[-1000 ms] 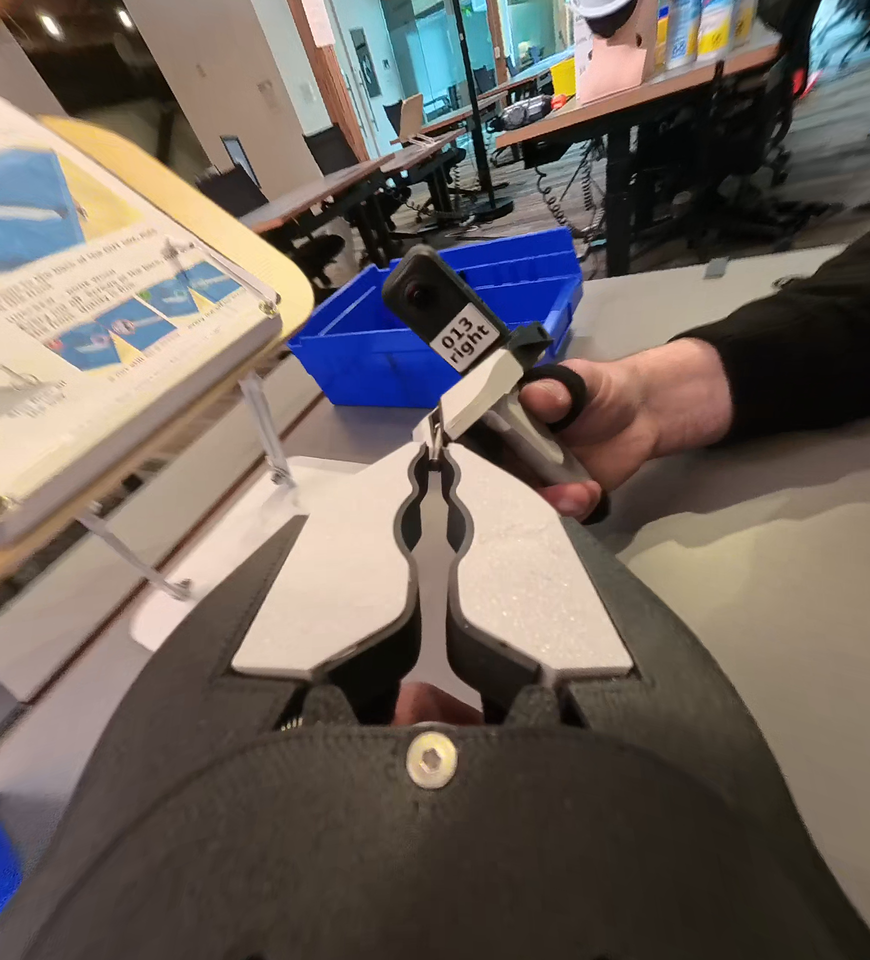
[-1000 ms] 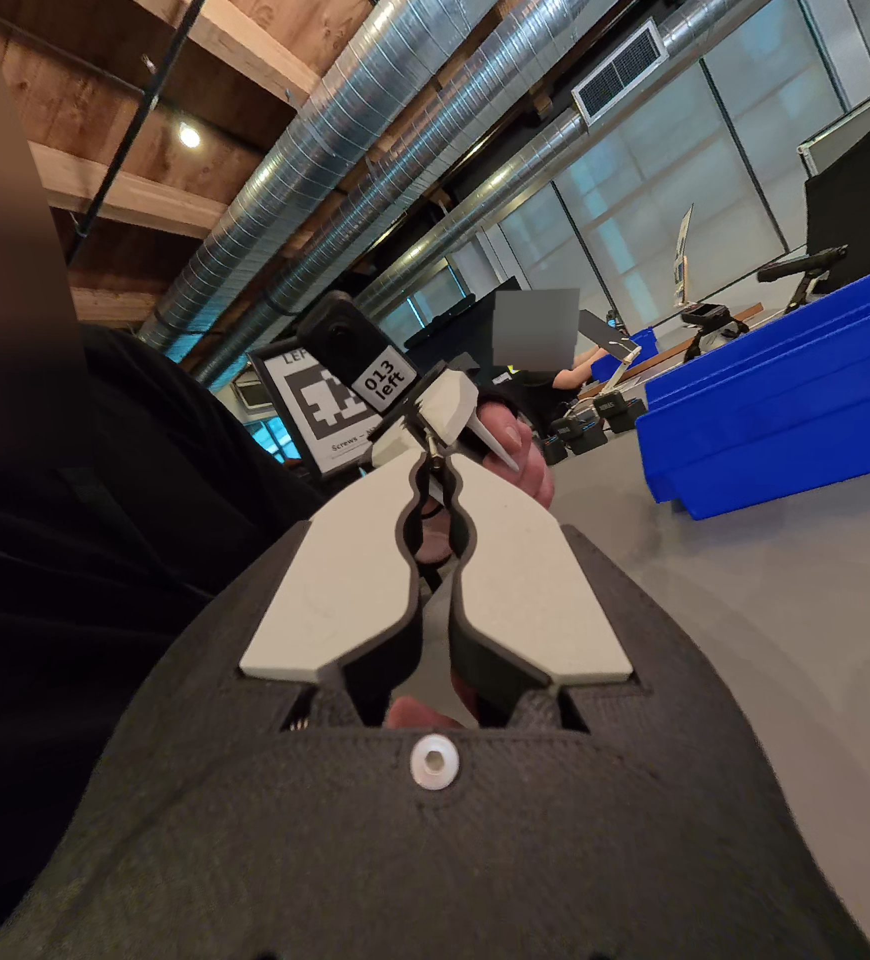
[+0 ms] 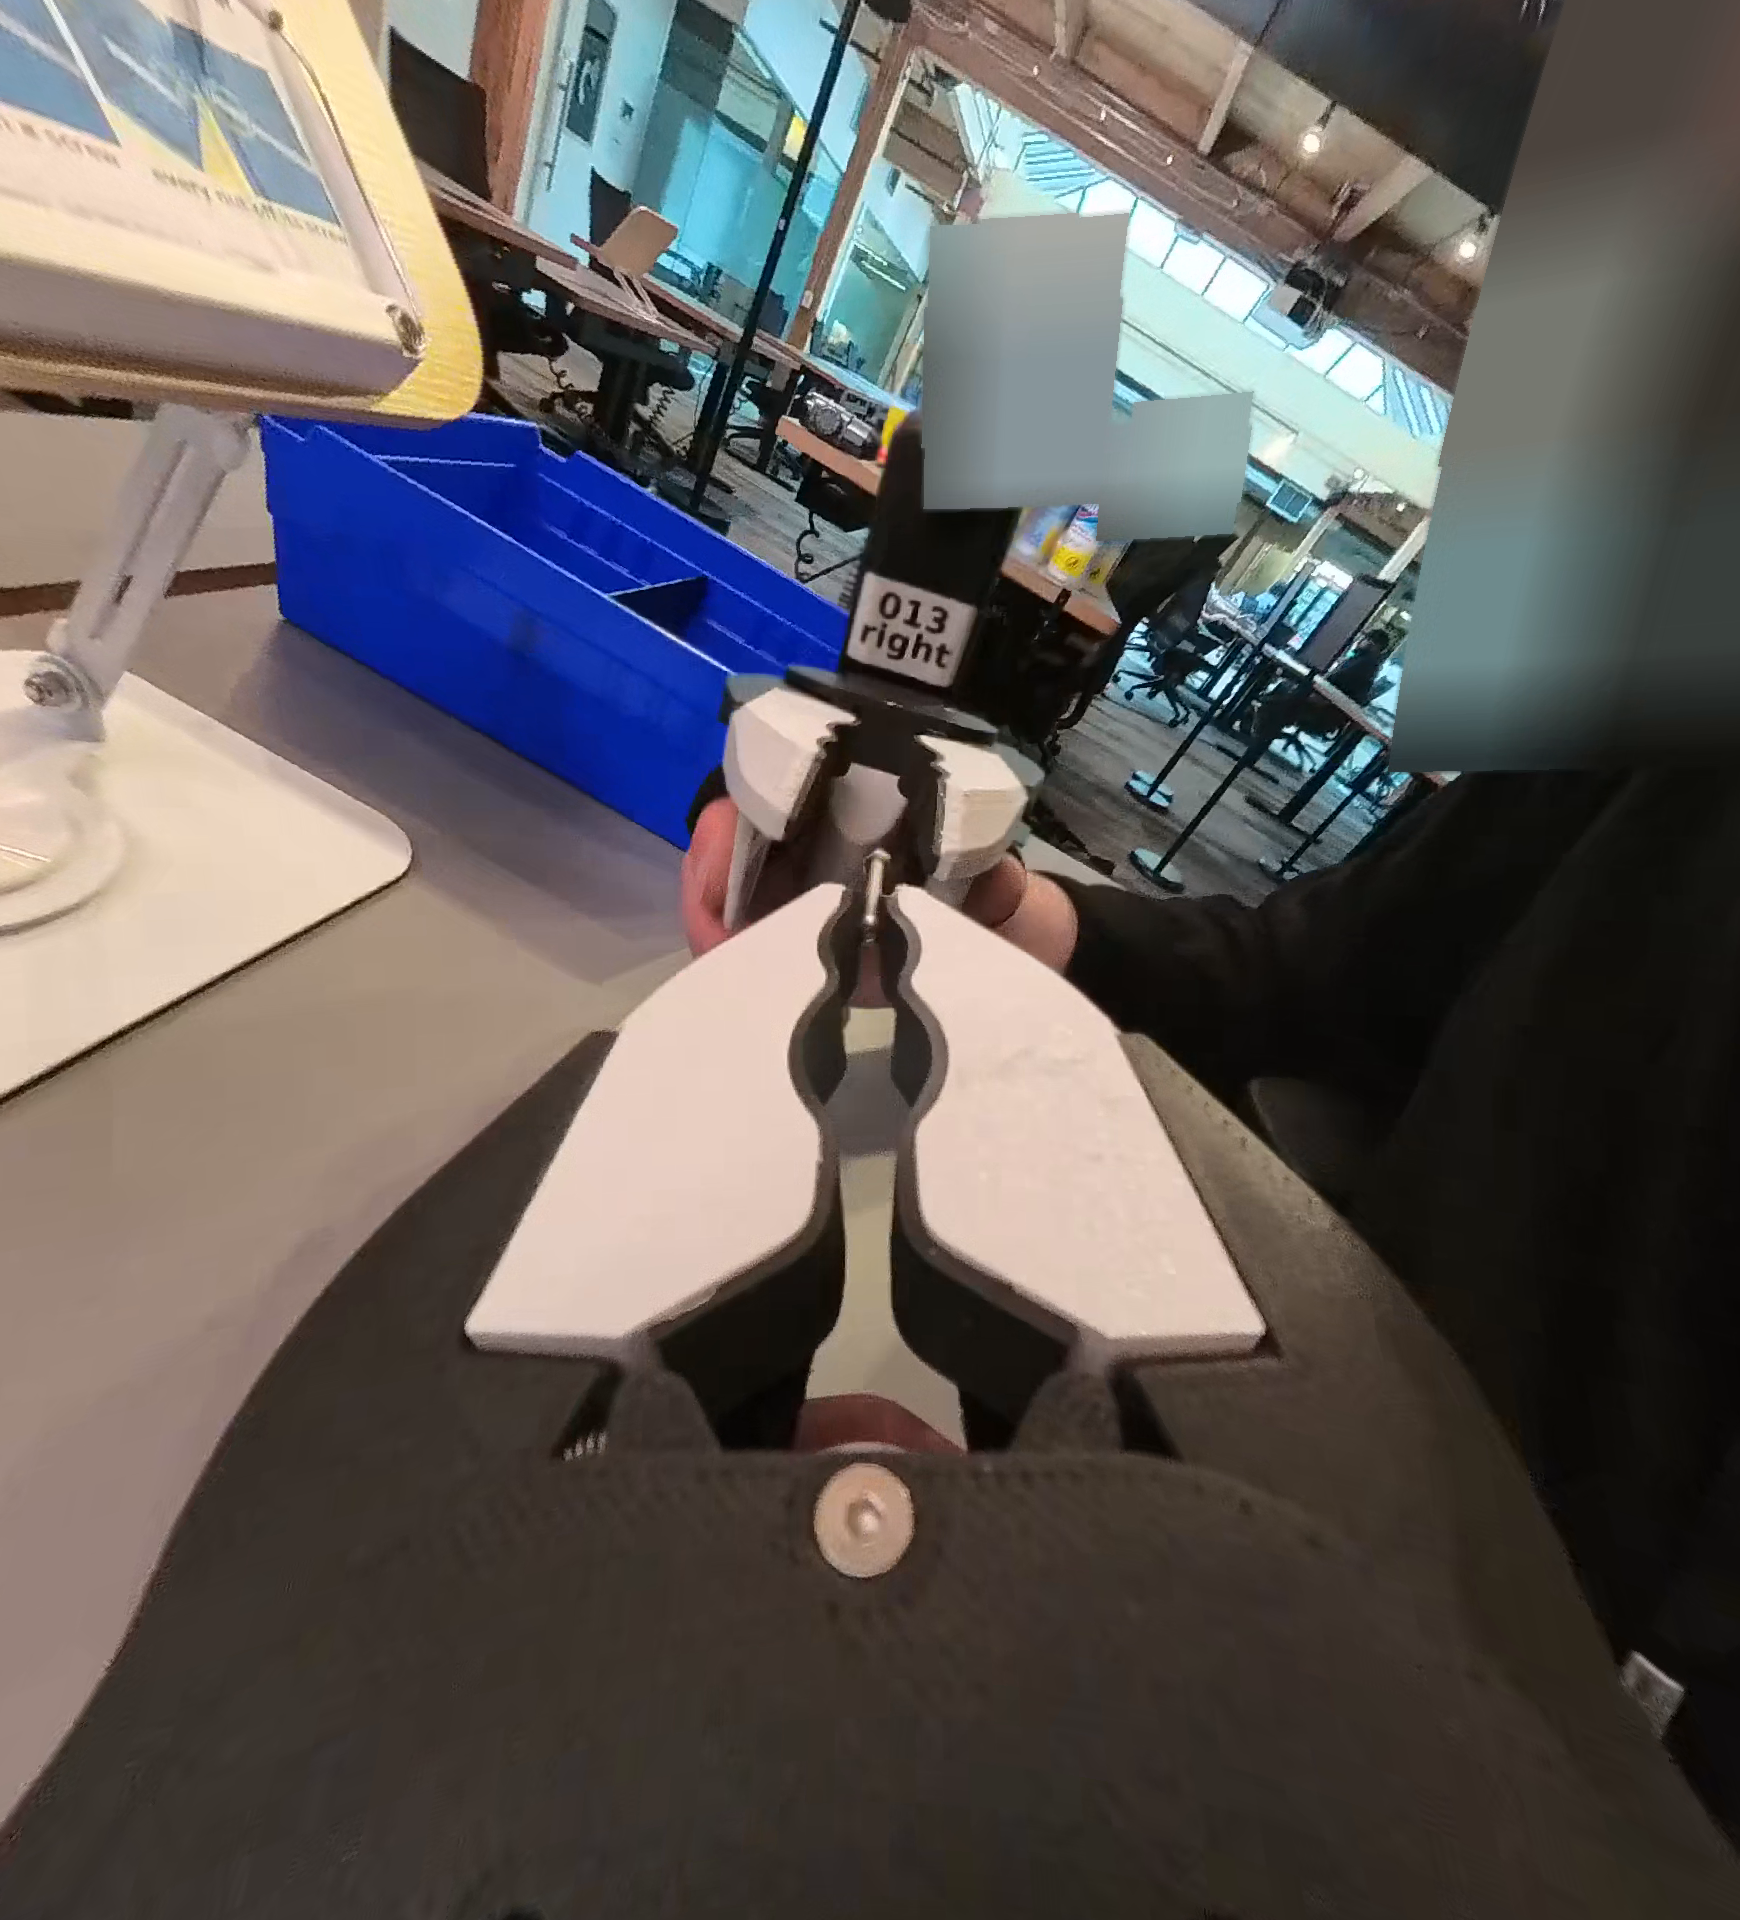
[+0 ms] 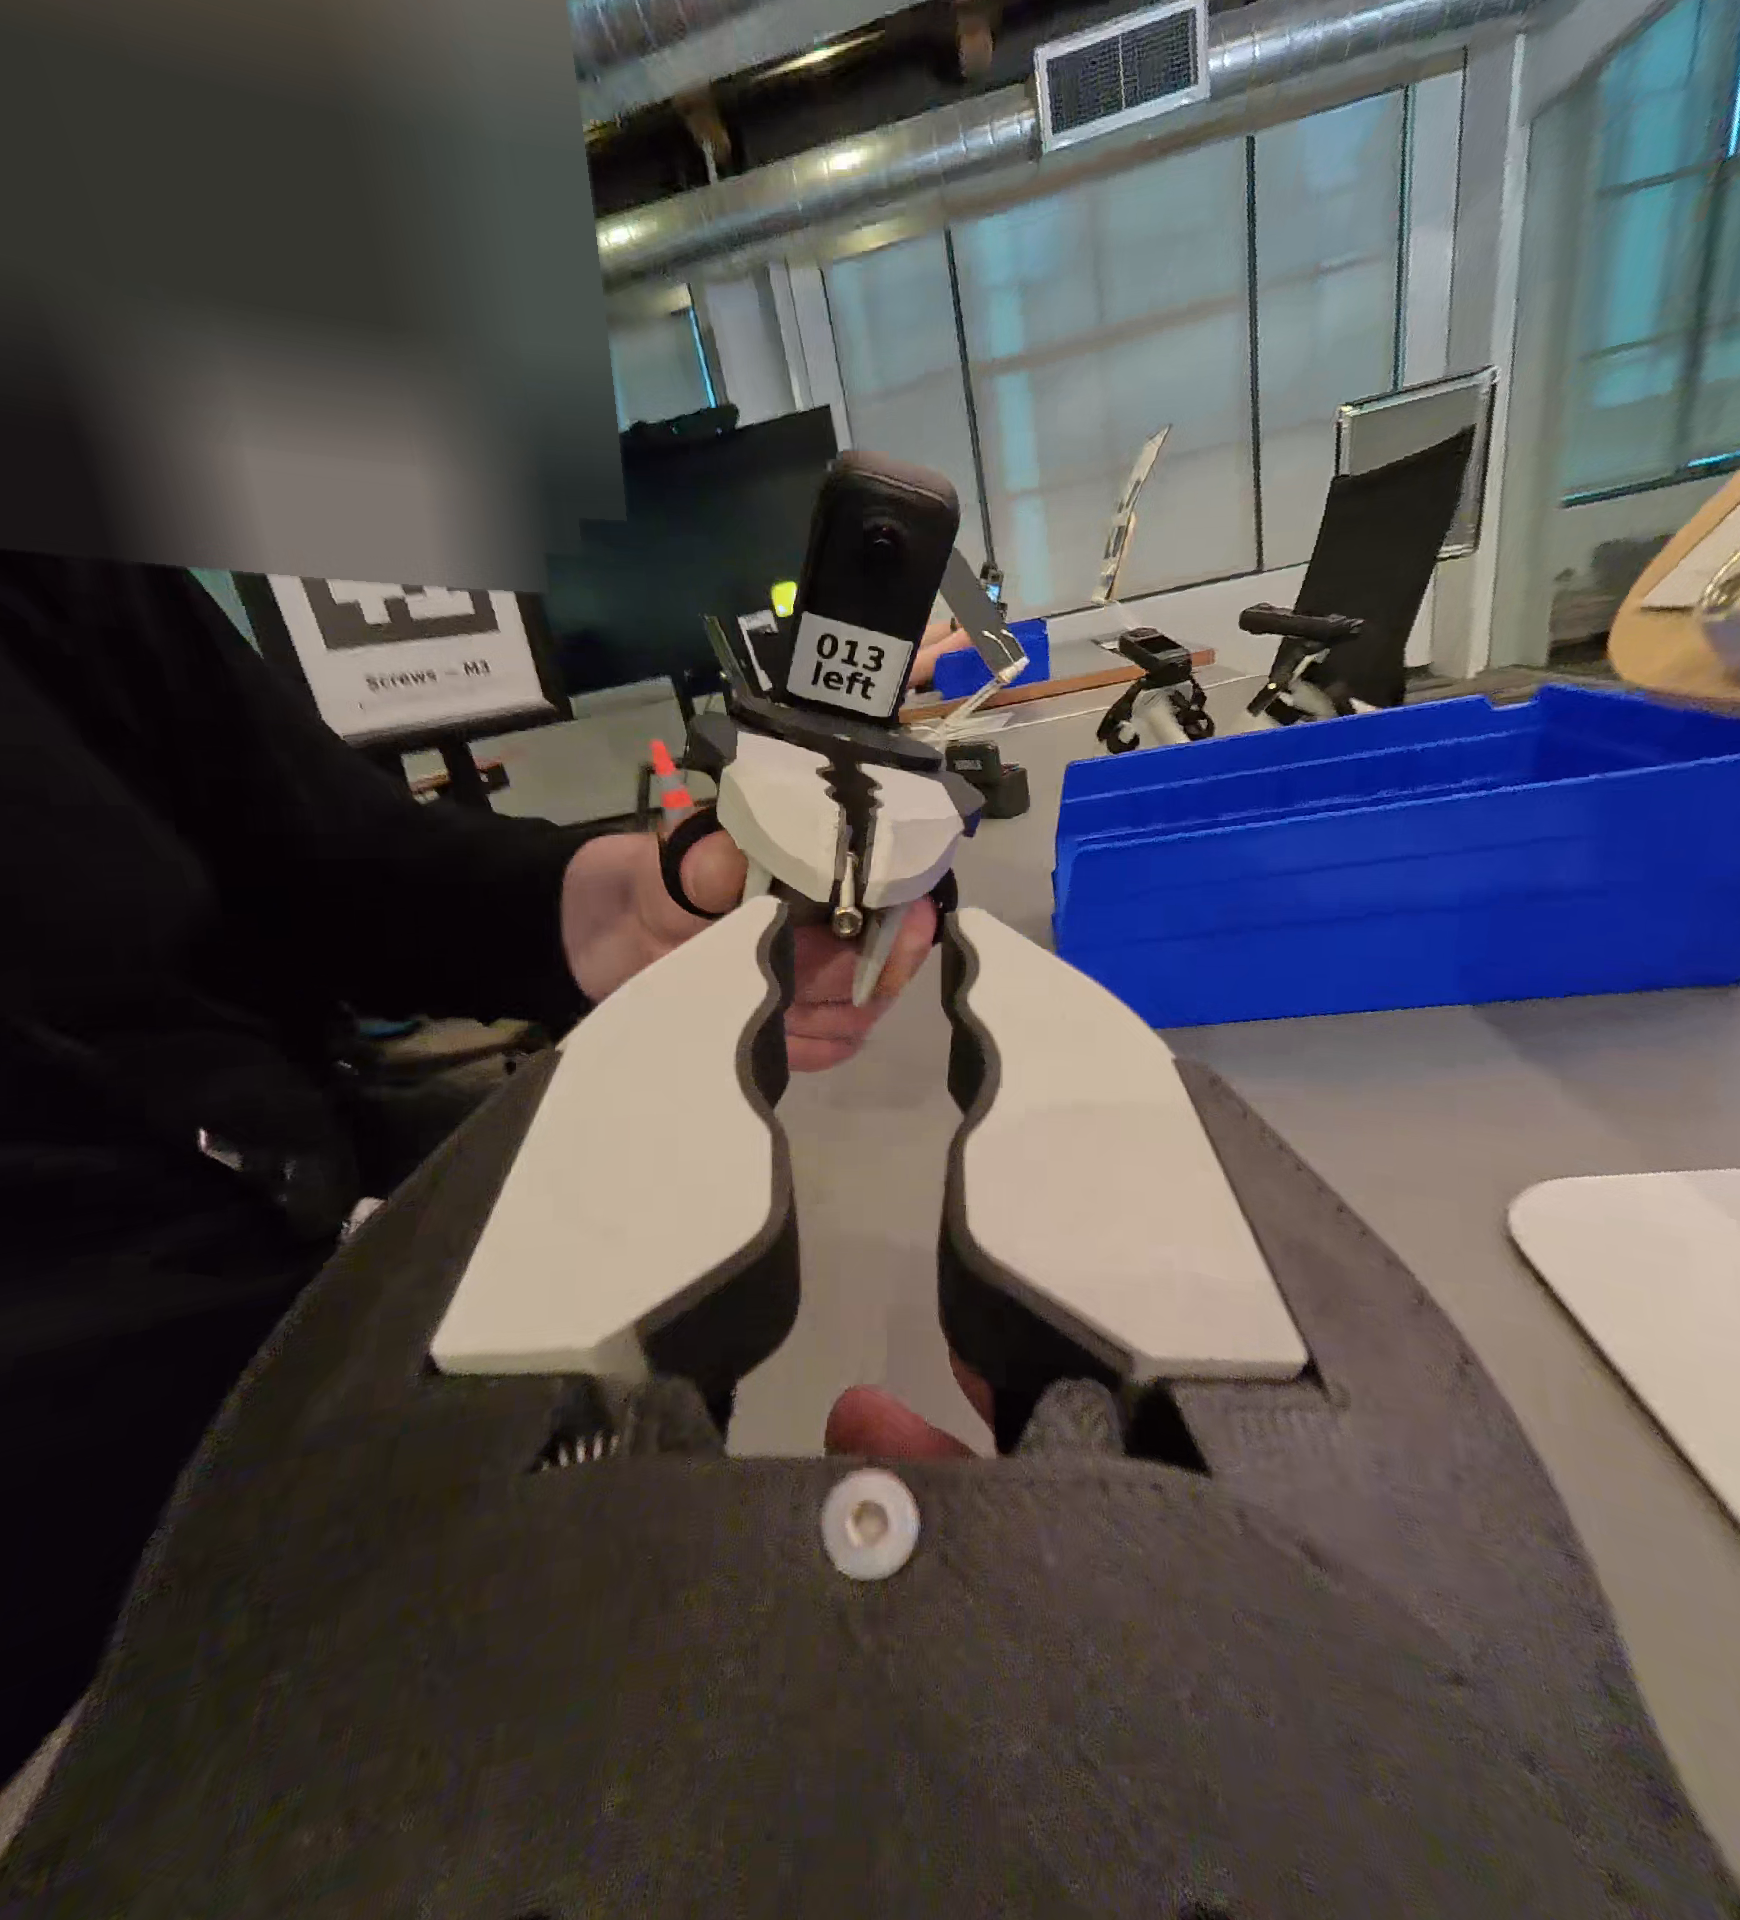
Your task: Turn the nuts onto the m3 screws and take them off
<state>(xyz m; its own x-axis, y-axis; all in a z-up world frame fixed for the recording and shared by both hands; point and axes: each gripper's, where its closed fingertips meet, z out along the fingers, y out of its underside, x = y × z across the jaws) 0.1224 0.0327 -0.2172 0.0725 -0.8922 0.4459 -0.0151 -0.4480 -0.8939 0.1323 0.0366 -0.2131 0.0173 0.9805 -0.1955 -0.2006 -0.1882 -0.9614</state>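
My left gripper (image 3: 871,920) is shut on a thin metal M3 screw (image 3: 876,883) that sticks out past its fingertips. The right wrist view shows the same left gripper (image 4: 850,862) head-on, with the screw (image 4: 847,894) pinched between its white fingers and a thicker end pointing at the camera. I cannot tell whether that end is a nut or the screw's head. My right gripper (image 4: 861,920) is open, one fingertip on each side of that end without gripping it. It also shows in the left wrist view (image 3: 871,821), facing my left gripper.
A blue bin (image 3: 533,623) stands on the grey table (image 3: 222,1195) and also shows in the right wrist view (image 4: 1417,862). A document stand with a white base (image 3: 170,862) is at the left. A person's black sleeve (image 4: 222,883) fills the near side. Left and right tips are no more than a few centimetres apart.
My right gripper has opened; it was shut at the screw's end. Both grippers have turned and now face each other more upright. My left gripper still holds the screw.
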